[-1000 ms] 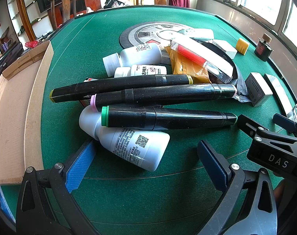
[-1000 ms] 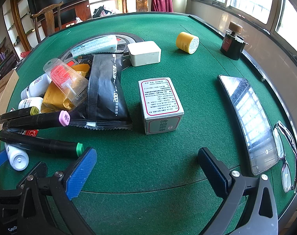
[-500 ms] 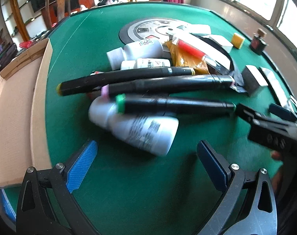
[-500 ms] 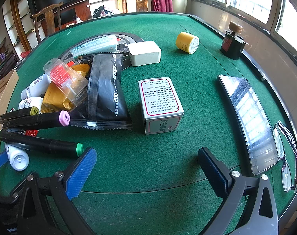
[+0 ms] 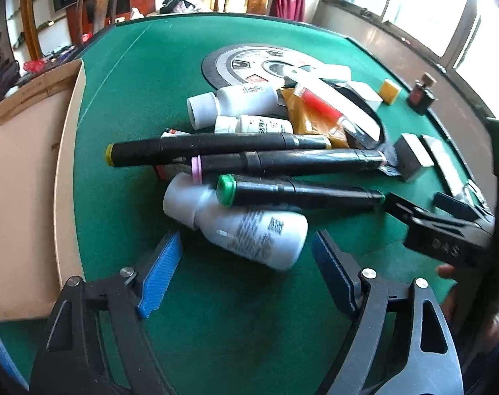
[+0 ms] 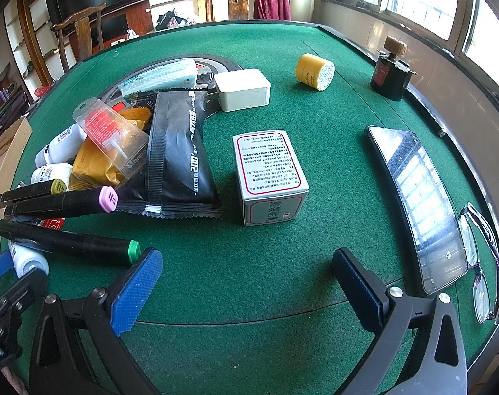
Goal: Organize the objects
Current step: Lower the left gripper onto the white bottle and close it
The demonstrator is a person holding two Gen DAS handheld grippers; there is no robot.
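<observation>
Since the earlier frame the left gripper [image 5: 246, 270] has edged in on the pile, and its jaws have just been closing in part; they are still spread, with nothing pinched. The big white bottle [image 5: 239, 223] now lies just ahead of the opening, between the lines of the two blue pads, its body not yet touched by either. The right gripper [image 6: 246, 283] has not shifted: its jaws are spread wide over bare green table [image 6: 282, 289], empty.

The step in hand looks like the reach for a first thing to sort, most likely that bottle. It lies on its side at the near edge of the heap, cap toward 9 o'clock, and the green-capped marker [image 5: 298, 194] rests across its upper side, with the pink-capped marker [image 5: 282, 161] and yellow-capped marker [image 5: 216, 146] stacked beyond at 12 o'clock. The cardboard box [image 5: 22, 177] sits at 9 o'clock, a likely place for it.

The next move calls for pushing the pads forward until they flank the bottle's body, then closing. Lifting may roll the green-capped marker off, so a slow draw toward 6 o'clock seems wise. The small white carton [image 6: 269, 174] at the right gripper's 12 o'clock waits untouched.
</observation>
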